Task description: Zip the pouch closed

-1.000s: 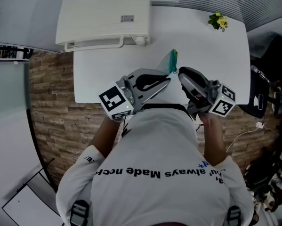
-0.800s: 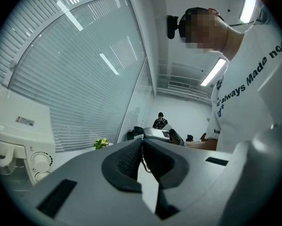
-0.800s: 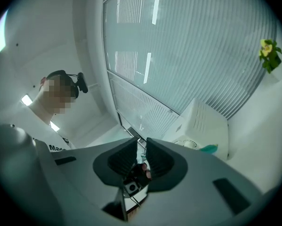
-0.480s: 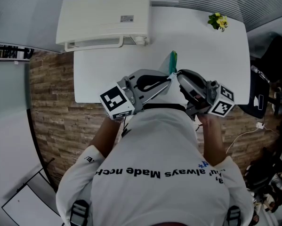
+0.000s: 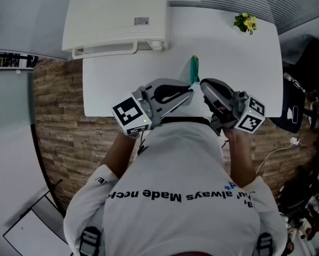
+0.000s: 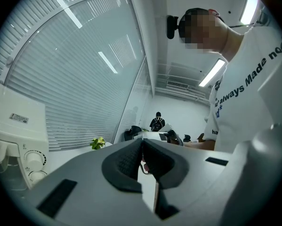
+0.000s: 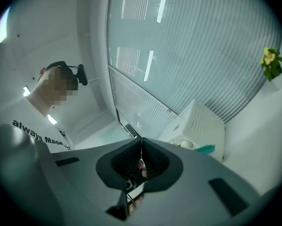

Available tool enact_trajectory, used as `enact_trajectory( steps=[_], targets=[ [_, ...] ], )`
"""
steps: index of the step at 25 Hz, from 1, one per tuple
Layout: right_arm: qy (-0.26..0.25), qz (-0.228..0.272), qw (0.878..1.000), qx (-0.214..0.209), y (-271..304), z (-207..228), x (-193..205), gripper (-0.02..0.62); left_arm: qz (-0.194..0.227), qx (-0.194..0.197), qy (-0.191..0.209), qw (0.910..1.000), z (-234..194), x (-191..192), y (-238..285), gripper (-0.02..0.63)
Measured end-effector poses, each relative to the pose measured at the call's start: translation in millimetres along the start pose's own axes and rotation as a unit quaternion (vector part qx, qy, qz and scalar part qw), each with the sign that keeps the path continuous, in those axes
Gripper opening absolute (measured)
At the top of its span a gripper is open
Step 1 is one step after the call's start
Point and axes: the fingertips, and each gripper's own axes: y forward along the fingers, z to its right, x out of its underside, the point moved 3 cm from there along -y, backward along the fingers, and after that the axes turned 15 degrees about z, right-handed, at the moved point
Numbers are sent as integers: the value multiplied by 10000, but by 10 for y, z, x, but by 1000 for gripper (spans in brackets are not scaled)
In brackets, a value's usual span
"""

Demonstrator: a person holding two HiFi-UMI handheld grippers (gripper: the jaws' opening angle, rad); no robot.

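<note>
Setup: white tabletop (image 5: pixel 122 89). A boxy white appliance with a dial (image 5: pixel 116 17) sits at the far left of it. A small bunch of yellow flowers with green leaves (image 5: pixel 246 23) sits at the far right corner.

Task item: thin teal fabric pouch (image 5: pixel 194 68), standing on its long edge near the table's middle and seen edge-on from the head view. It runs from far to near. Its near end lies right at the tips of both tools, which meet there from the left and the right.

Left gripper (image 6: pixel 141 141): grey body, dark ribbed pads closed tip to tip. A small pinkish piece with a thin wire ring (image 6: pixel 144 166) shows in the gap behind the pad tips. Cannot tell what it belongs to, or whether the pads press on it. No teal shows in this view.

Right gripper (image 7: pixel 141 140): jaws have just been closing and now stand together at the tips. A similar pinkish bit sits in the gap behind its pads, unidentified. A teal sliver of the pouch shows to the right of the jaw body, in front of the appliance.

Operator: white printed T-shirt (image 5: pixel 175 185), standing at the near edge of the table.
</note>
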Motion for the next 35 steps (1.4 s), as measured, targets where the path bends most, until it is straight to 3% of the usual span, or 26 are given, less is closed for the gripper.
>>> enact_trajectory(
  steps=[35],
  targets=[
    [-790,-444,9949,449,-133,144,98,11,-476,-6,-387,9981,75,179,47,23]
  ],
)
